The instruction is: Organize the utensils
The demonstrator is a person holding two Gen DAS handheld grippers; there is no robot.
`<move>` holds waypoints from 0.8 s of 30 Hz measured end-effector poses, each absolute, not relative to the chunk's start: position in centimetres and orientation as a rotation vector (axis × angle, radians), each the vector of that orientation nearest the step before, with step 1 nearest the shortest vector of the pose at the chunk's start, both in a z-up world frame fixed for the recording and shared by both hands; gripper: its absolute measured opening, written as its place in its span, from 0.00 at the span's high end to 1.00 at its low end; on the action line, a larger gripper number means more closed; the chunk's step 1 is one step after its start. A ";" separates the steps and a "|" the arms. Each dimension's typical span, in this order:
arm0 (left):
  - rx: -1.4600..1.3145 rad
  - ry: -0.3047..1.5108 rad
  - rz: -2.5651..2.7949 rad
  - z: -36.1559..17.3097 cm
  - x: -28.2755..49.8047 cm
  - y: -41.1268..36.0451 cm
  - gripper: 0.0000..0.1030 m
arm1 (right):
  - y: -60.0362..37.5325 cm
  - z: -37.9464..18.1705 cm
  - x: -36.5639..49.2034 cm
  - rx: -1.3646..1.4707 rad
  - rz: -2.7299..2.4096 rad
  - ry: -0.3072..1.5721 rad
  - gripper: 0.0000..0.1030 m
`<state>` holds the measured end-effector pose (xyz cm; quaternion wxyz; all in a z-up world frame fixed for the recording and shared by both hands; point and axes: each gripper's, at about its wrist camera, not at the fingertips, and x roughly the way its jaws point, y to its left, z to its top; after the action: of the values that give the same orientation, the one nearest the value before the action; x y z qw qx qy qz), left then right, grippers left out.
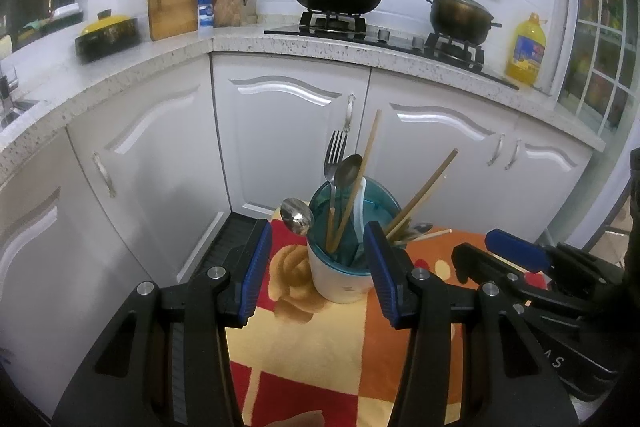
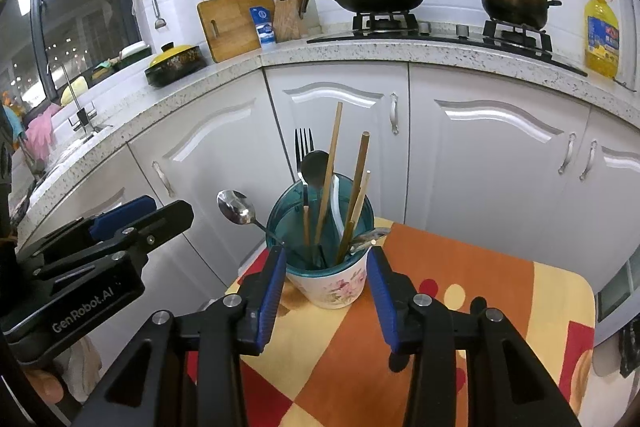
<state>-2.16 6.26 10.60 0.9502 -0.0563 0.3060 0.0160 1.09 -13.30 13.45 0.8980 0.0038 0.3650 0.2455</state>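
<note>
Hovering over a small worktop draped in an orange, yellow and red cloth, set in front of white kitchen cabinets. Holding the left gripper with its fingers spread wide and nothing in them, still short of the target. Keeping the right gripper about half open, equally empty, with its fingers framing the target but not pressing on it.

Standing near the far edge of the worktop: the utensil holder, a white floral cup with a teal insert, upright and already crowded.

Judging the job as nearly done and now tidying the strays. Steadying the holder first with the left gripper, low on the white wall, to stop it tipping or sliding off that edge. Then going in from above with the right gripper, narrow enough to slip between the handles.

Watching the wooden chopsticks splaying outwards, so taking them near the top and standing them straighter. Leaving the fork alone, sitting fine at the back. Nudging the spoon leaning far out over the left rim. Finishing with the small spoon slumping over the right rim, likely to drop out if bumped.
</note>
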 end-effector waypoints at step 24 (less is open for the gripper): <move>-0.114 0.621 0.039 10.7 -2.5 6.1 0.55 | -13.2 13.5 0.8 -0.007 0.502 0.755 0.60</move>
<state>-2.46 6.11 10.70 0.9504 -0.0560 0.3053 0.0192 0.85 -13.17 13.53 0.8991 -0.0032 0.3645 0.2423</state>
